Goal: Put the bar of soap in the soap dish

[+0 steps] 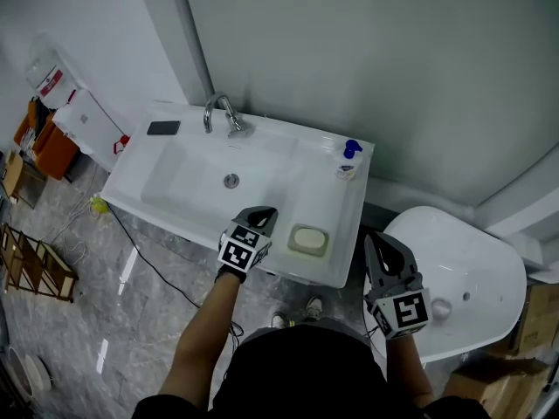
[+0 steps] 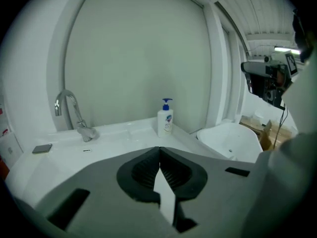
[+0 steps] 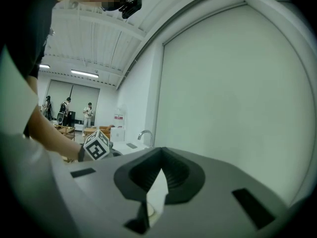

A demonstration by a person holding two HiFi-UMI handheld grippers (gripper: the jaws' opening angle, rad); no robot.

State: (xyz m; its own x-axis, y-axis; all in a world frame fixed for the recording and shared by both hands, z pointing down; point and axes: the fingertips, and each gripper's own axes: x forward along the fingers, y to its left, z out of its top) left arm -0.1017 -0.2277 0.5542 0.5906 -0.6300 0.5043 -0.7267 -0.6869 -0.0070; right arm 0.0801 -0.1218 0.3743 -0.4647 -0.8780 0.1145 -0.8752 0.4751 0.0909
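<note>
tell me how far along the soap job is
Done, it seems: the bar of soap lies in the soap dish at the front of the sink counter. In hand: nothing, as the left gripper and right gripper both have jaws shut and empty. Left: nothing that shows.
</note>
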